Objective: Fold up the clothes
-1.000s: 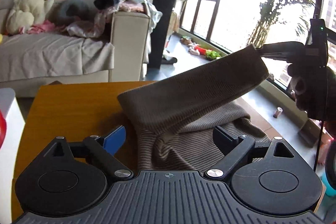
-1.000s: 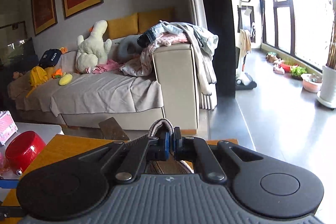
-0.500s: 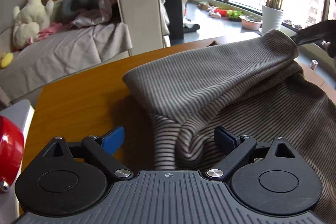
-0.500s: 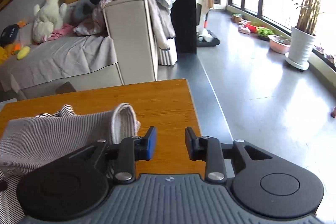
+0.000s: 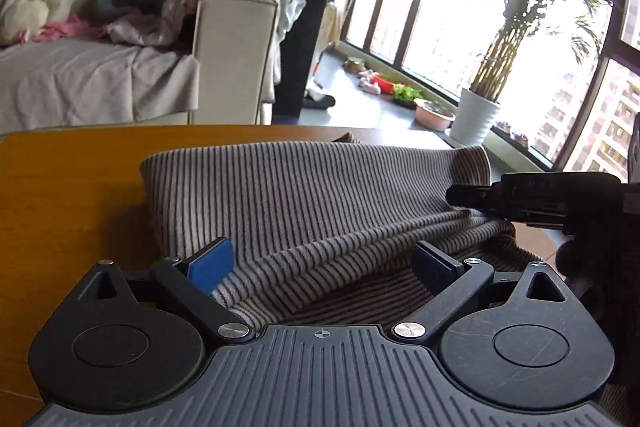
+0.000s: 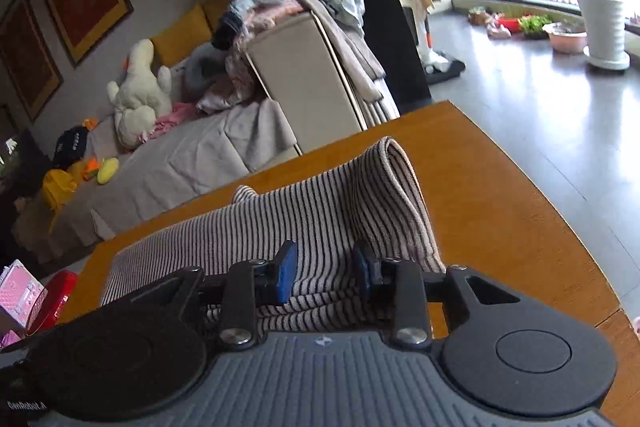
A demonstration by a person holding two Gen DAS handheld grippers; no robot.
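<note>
A ribbed, brown-and-cream striped garment (image 5: pixel 320 195) lies folded over itself on the smooth orange-brown wooden table (image 5: pixel 68 195), its top layer forming a soft rounded fold along the far edge and a loose rolled end (image 6: pixel 394 183) toward the table's corner. The left gripper (image 5: pixel 324 259) sits low over the near edge of the knit with its blue-padded fingers (image 5: pixel 210 263) spread wide, cloth bunched between them but not pinched. The right gripper (image 6: pixel 326 269) rests over the garment's other end, fingers parted narrowly with striped cloth lying in the gap and nothing clamped. Beyond the table stands a beige sofa (image 6: pixel 304 75) draped in wrinkled grey cloth, its armrest heaped with a pile of crumpled clothes (image 6: pixel 296 3). A fluffy white plush toy (image 6: pixel 138 95) sits on the seat. A white ribbed pot (image 5: pixel 478 115) holds a tall slender-stemmed plant, and a pink round basin (image 5: pixel 434 115) sits beside it.
</note>
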